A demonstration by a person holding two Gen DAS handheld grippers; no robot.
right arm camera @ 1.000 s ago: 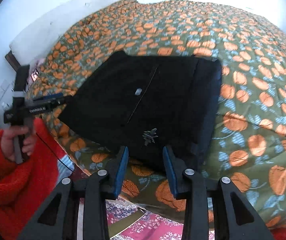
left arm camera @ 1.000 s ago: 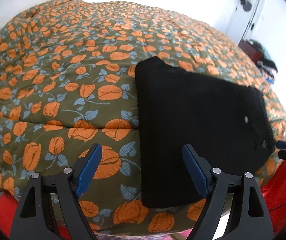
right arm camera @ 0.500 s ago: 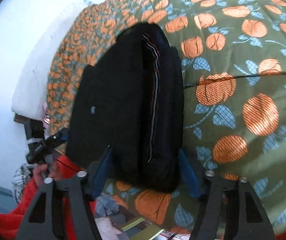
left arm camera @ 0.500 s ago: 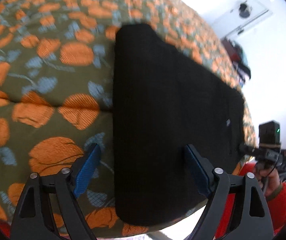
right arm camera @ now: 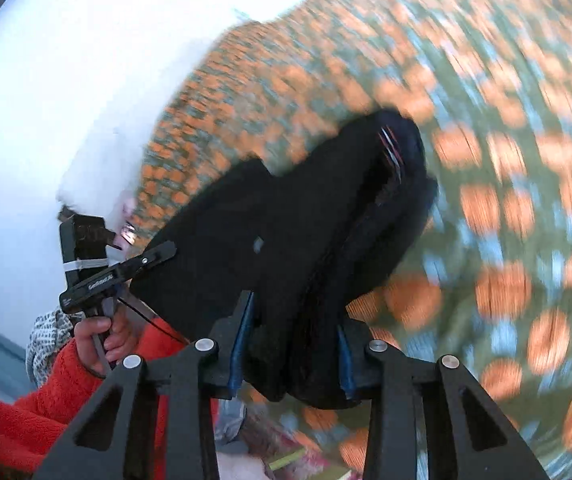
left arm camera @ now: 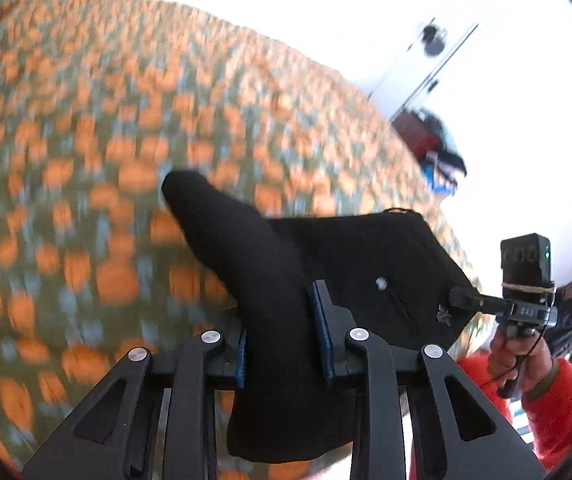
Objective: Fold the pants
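— A second ago the folded pants lay flat on the bed, jaws open around them.

— Now the left gripper and right gripper have both clamped the near edge and lifted it.

— Looks like another fold, or carrying it off.

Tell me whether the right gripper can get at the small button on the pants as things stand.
Probably not: the right gripper is shut on the black pants, so its jaws are full. The button lies exposed ahead, nothing covering it.
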